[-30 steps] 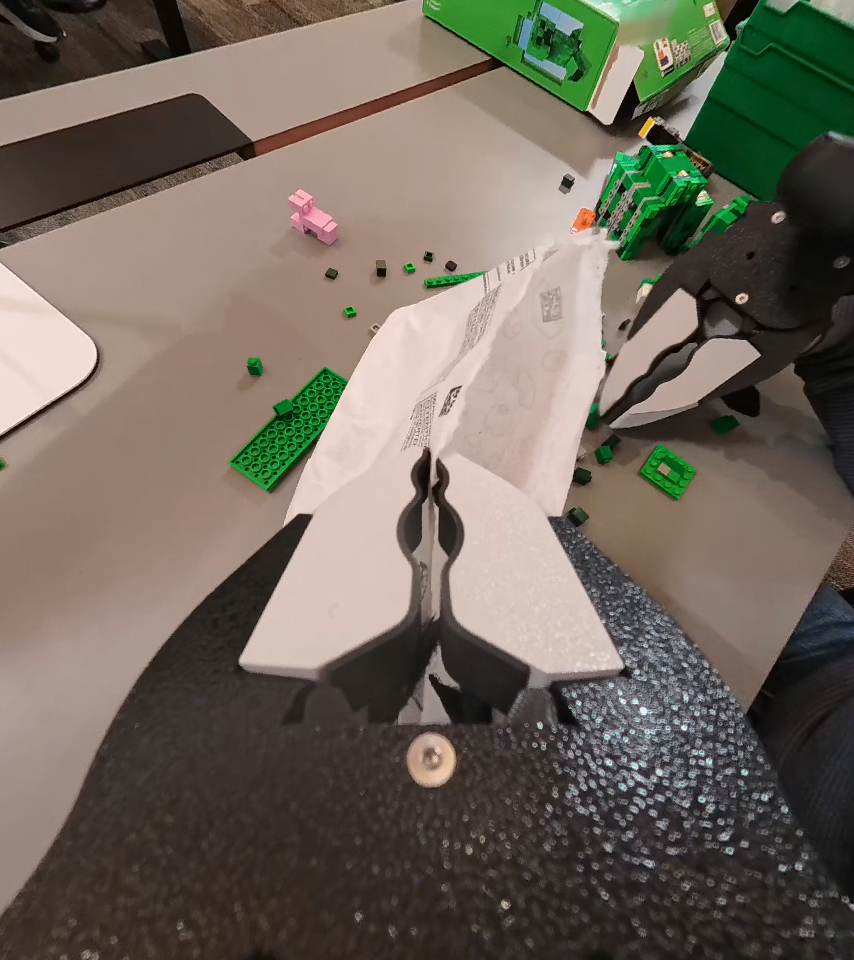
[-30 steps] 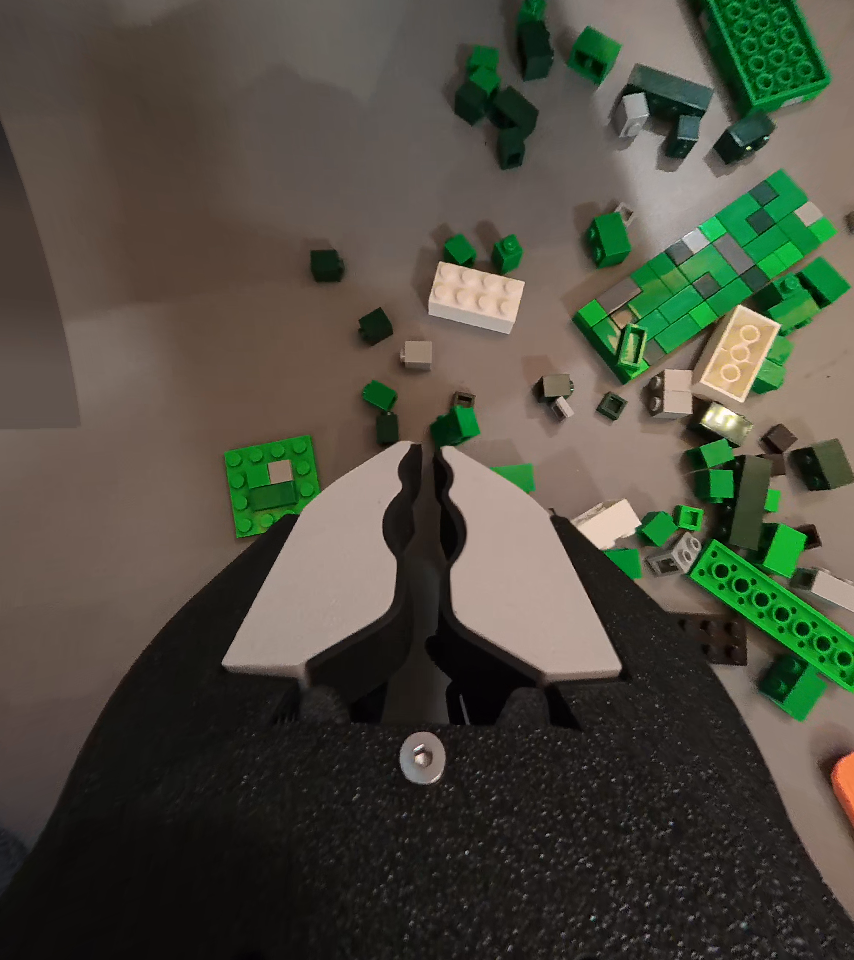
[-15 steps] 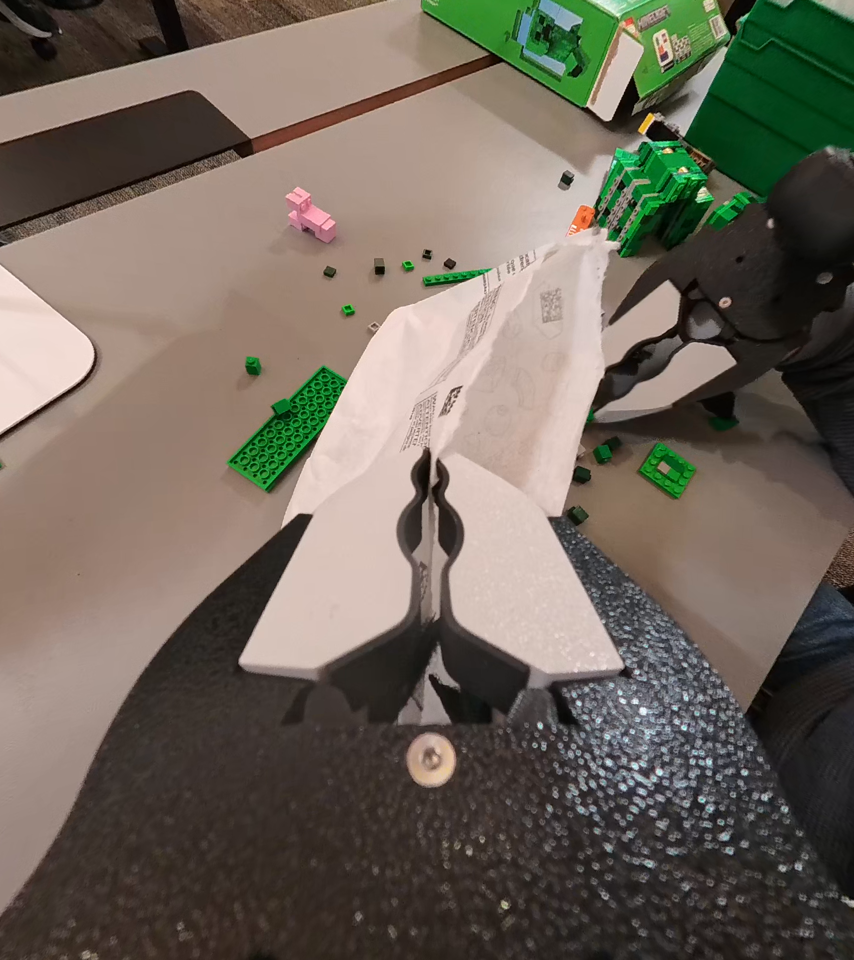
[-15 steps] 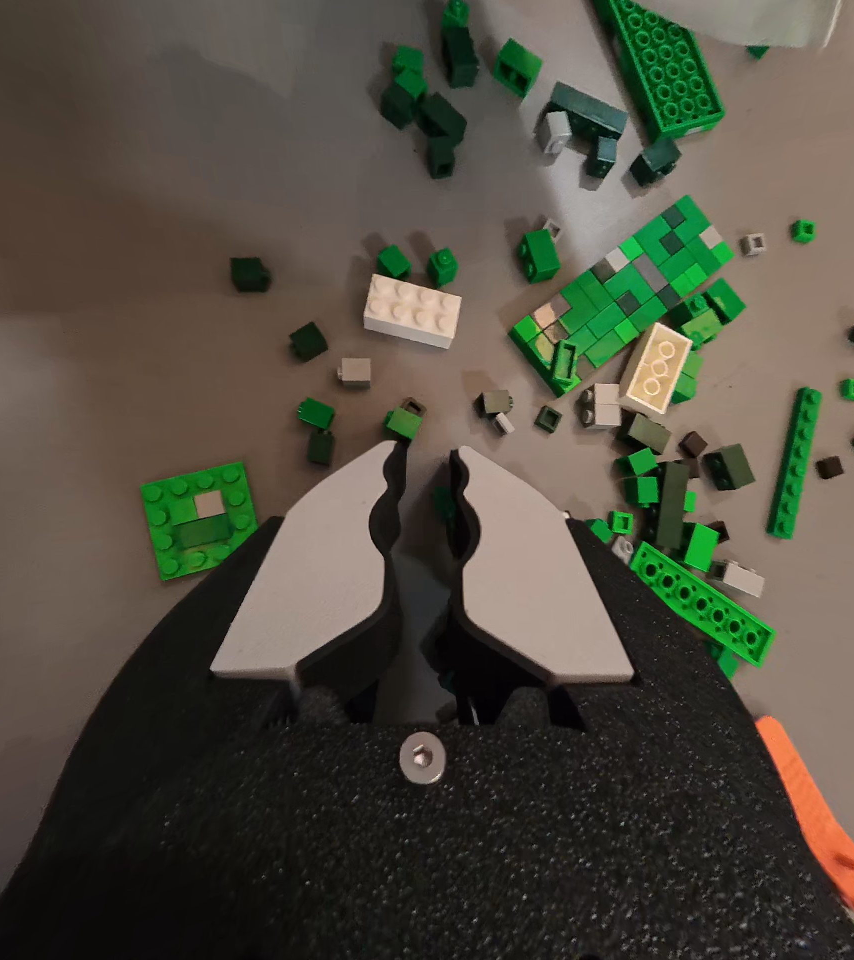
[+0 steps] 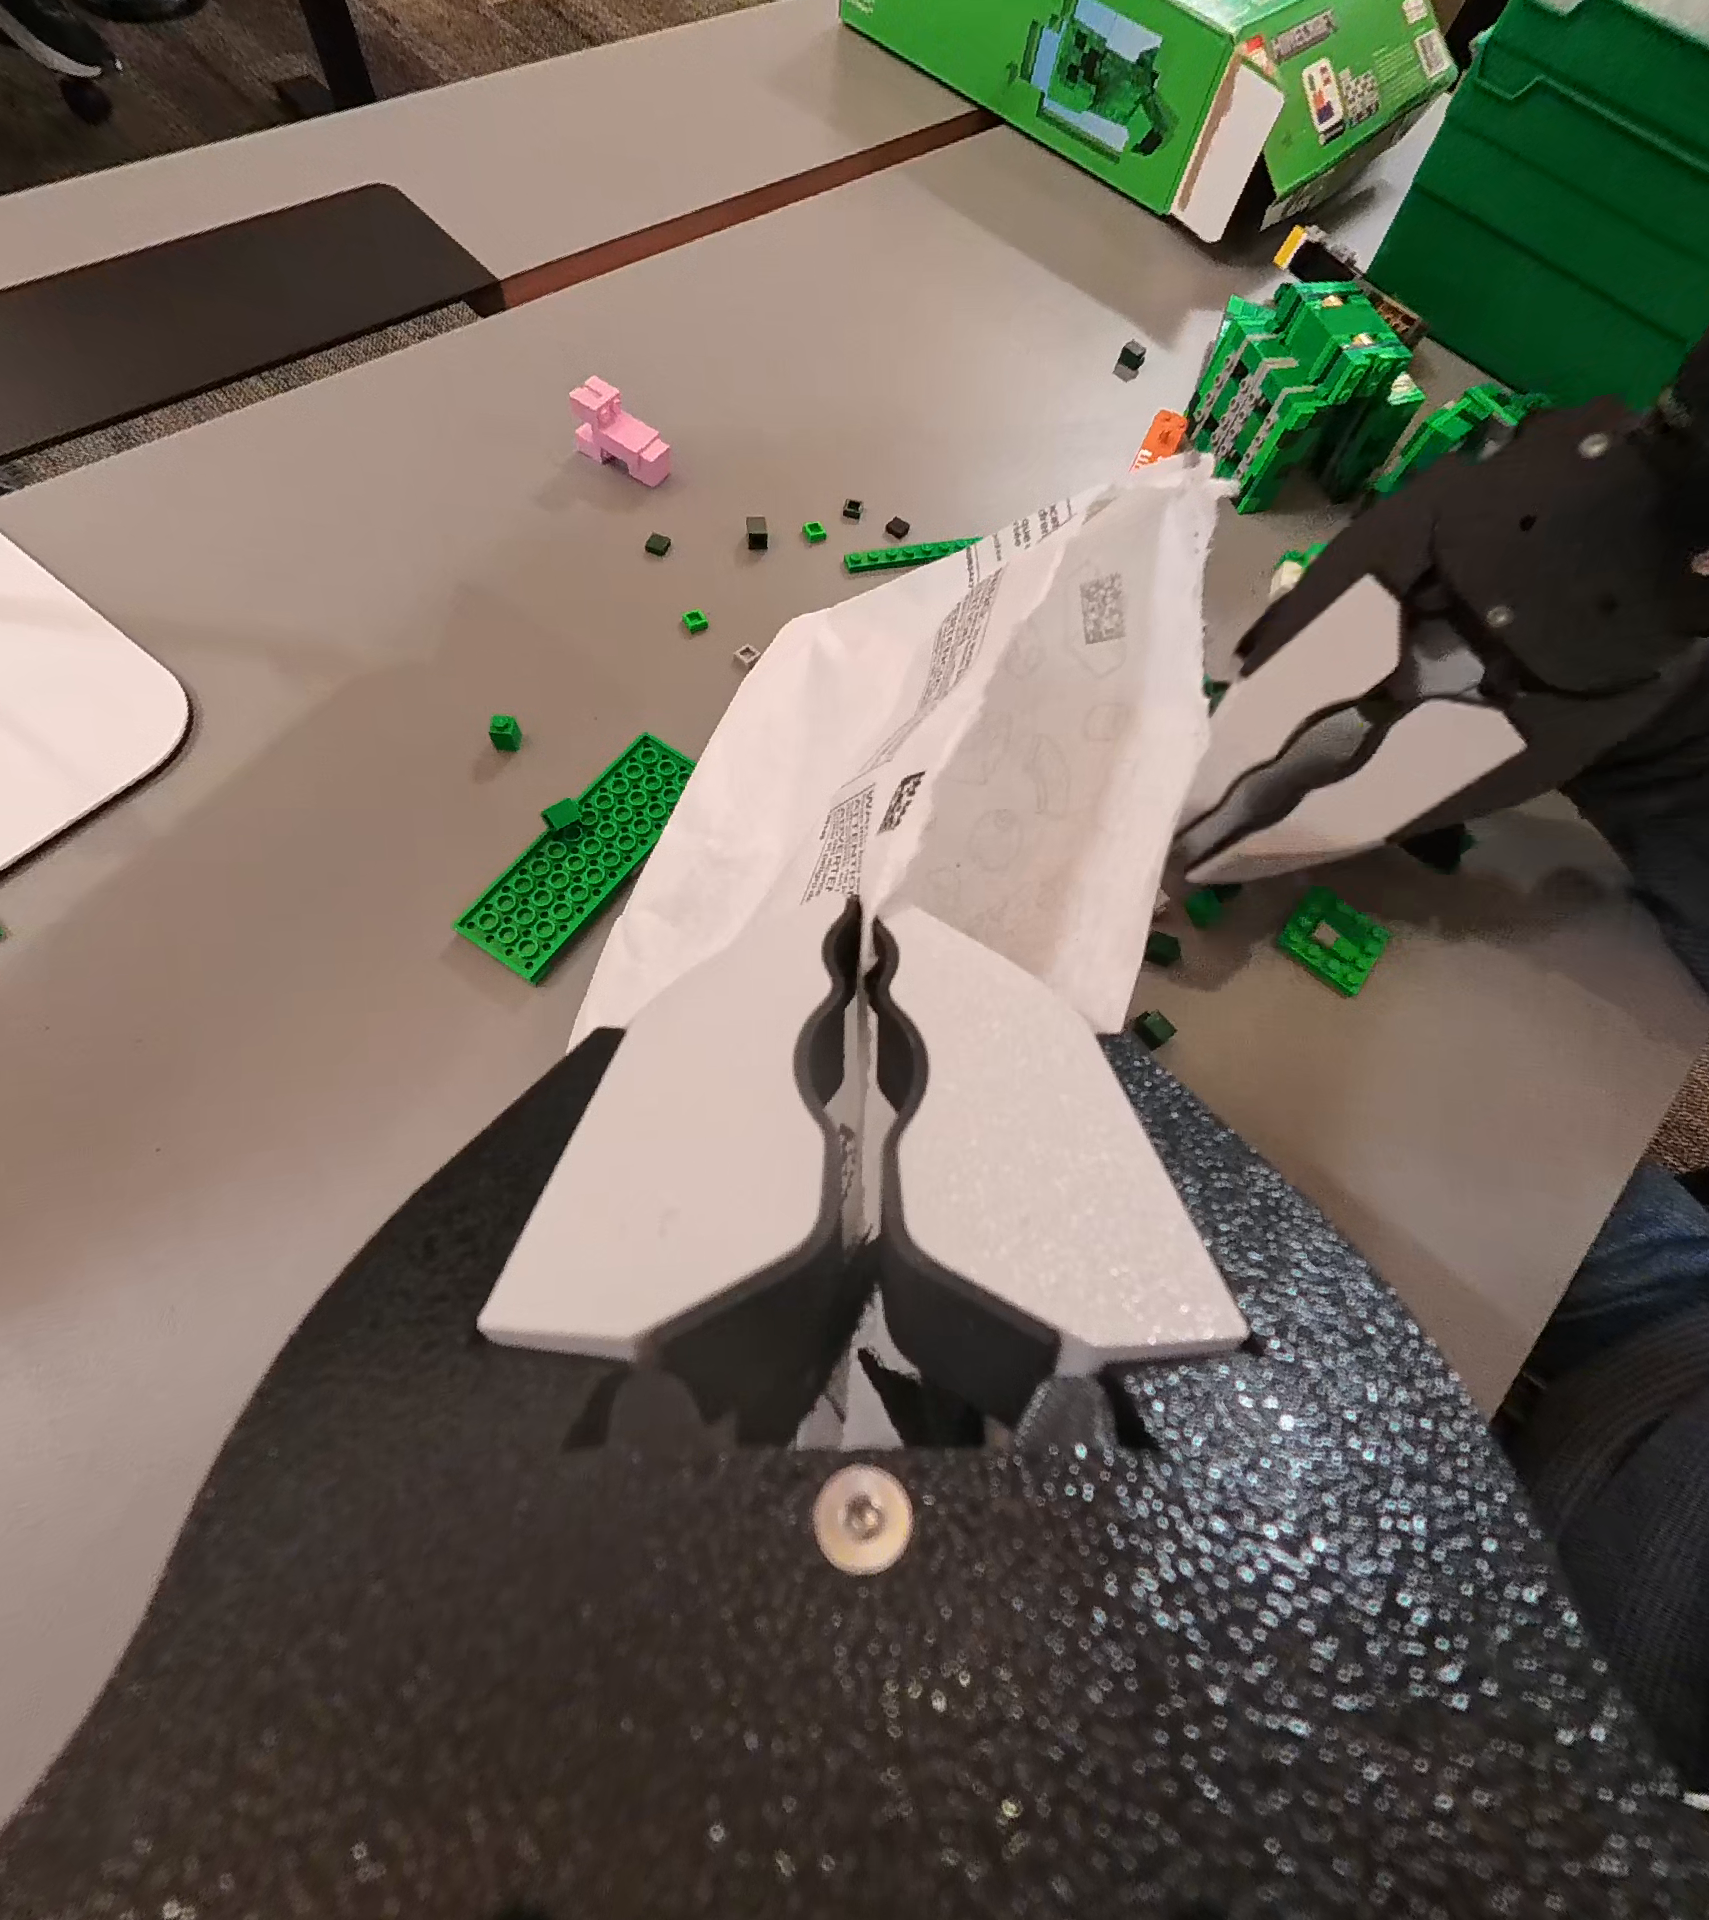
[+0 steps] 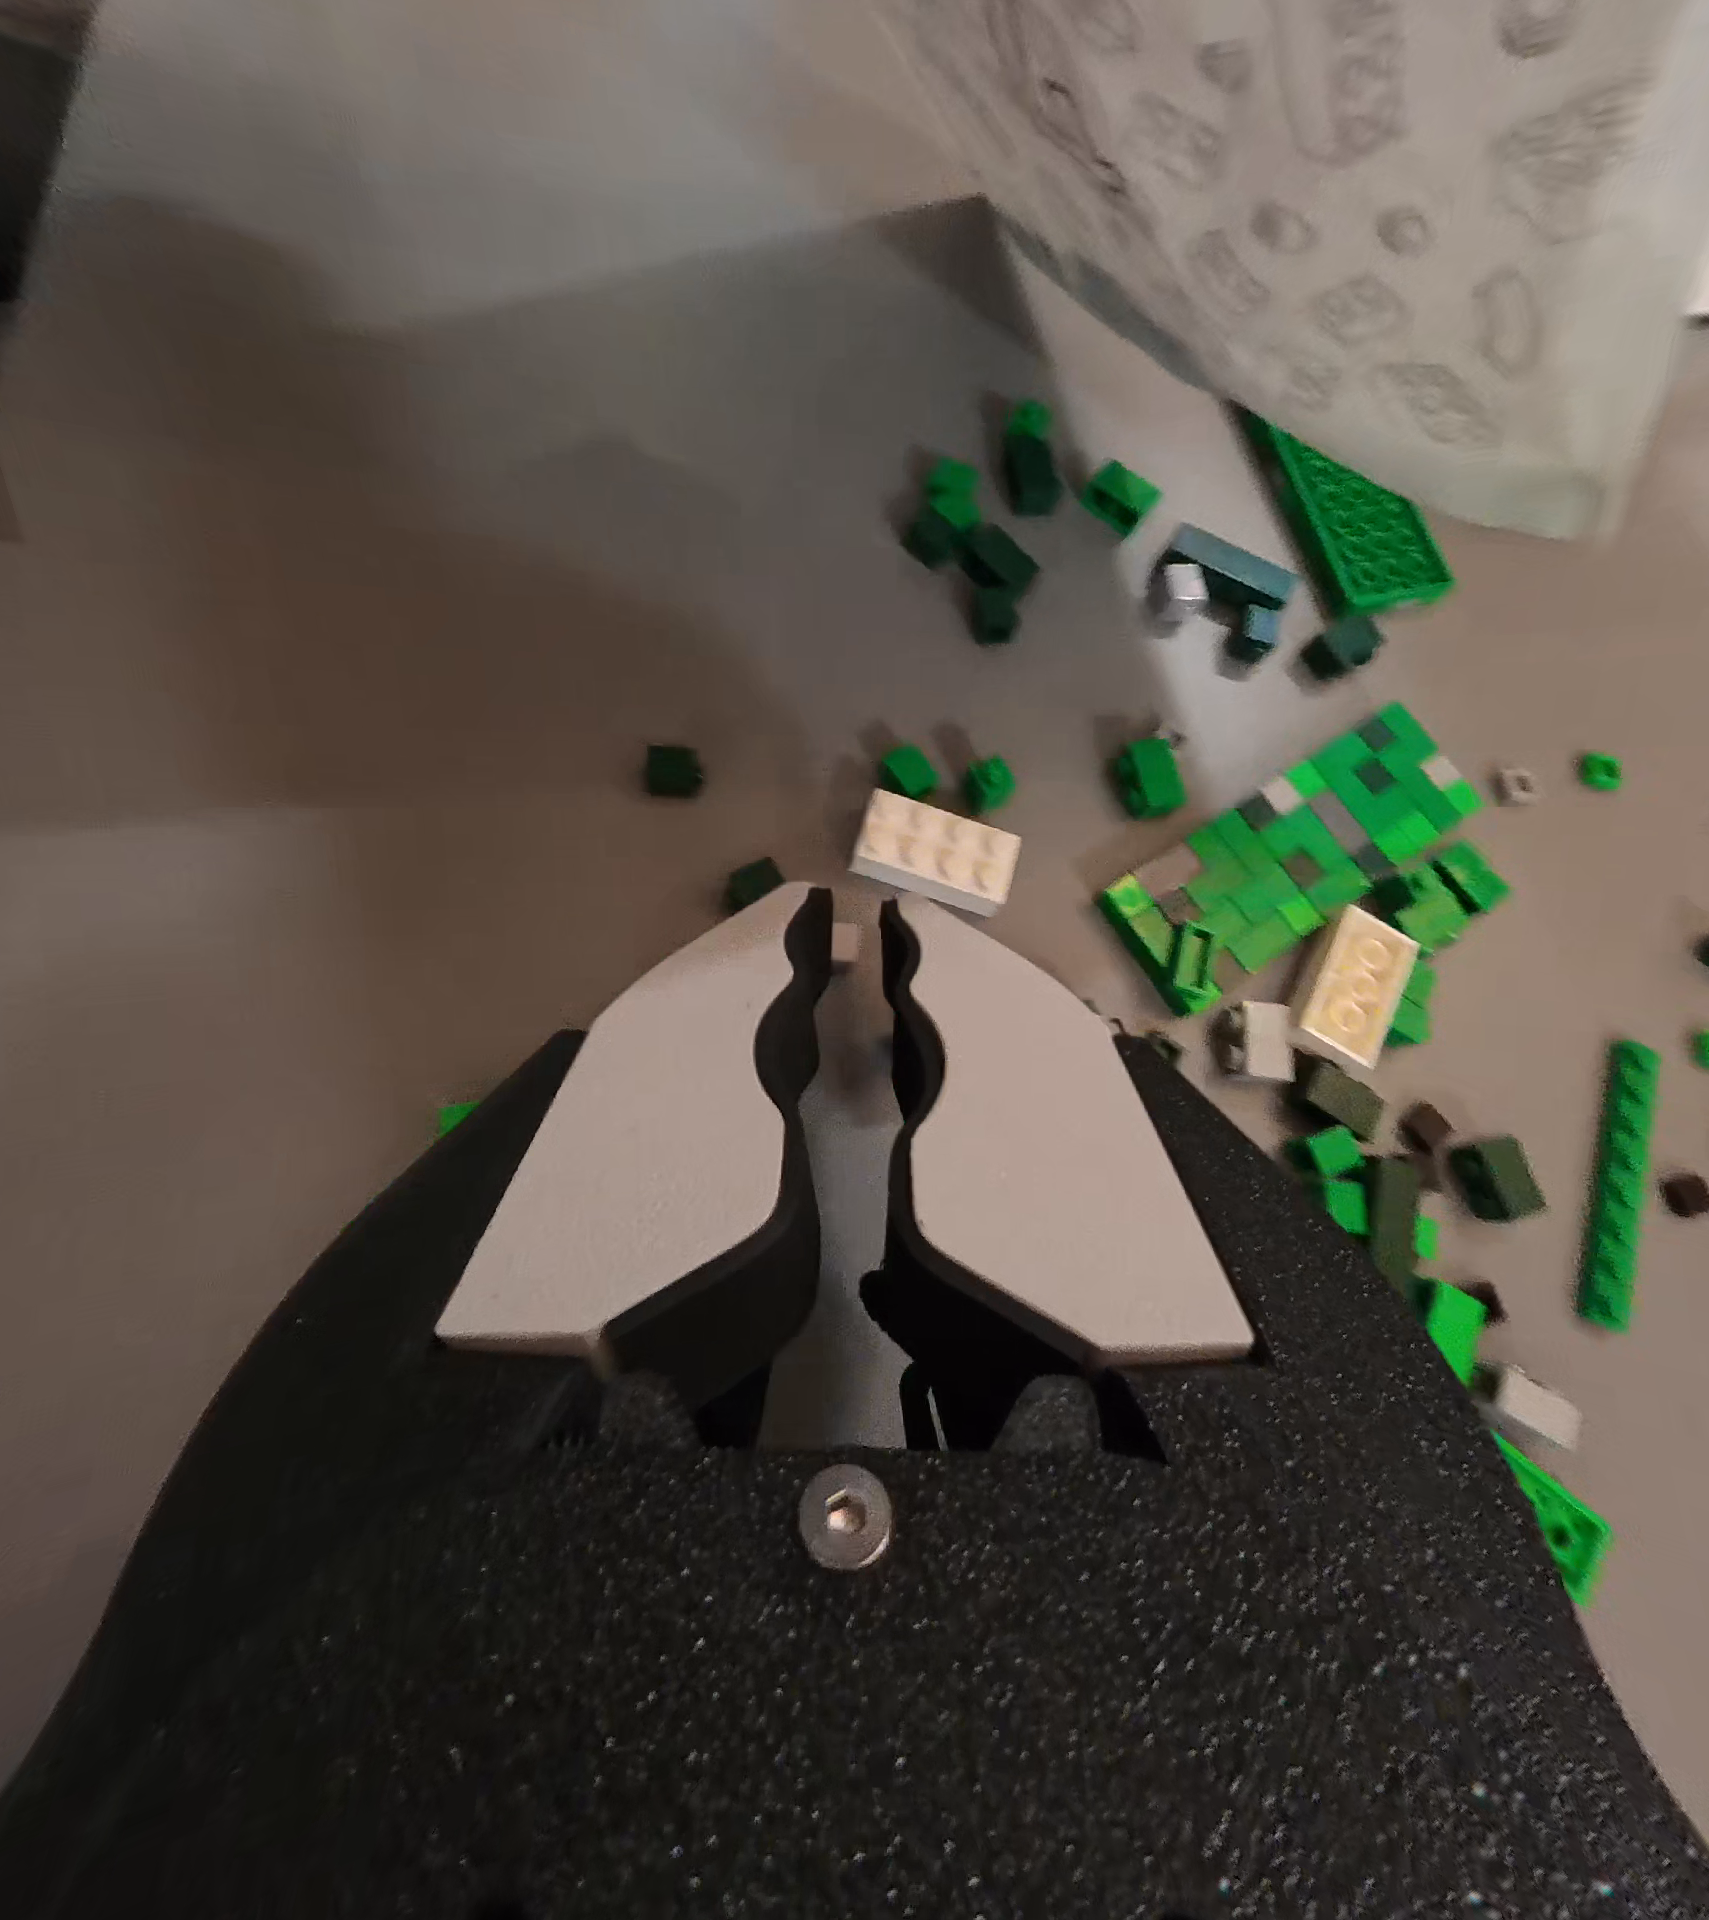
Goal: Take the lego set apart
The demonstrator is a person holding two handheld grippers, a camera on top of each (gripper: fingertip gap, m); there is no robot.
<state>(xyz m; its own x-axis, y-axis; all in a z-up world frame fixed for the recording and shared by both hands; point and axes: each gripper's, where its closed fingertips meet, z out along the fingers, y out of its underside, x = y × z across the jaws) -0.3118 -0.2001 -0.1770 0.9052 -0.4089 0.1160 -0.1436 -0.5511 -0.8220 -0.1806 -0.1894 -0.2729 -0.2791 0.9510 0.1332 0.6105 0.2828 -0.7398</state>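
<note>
Advancing over blurred bricks [image 6: 1286, 862], right tool [image 6: 848, 914] parted; left tool [image 5: 860, 925] clamps paper bag [image 5: 985, 748].

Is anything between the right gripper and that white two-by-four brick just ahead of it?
Only one piece: a small grey brick sits in the gap of the right gripper, just short of the white brick. The paper bag hangs farther off.

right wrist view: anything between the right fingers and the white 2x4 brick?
Right wrist view: one small grey brick sits at the tips of the open right gripper. Past it, only bare table up to the white brick.
</note>
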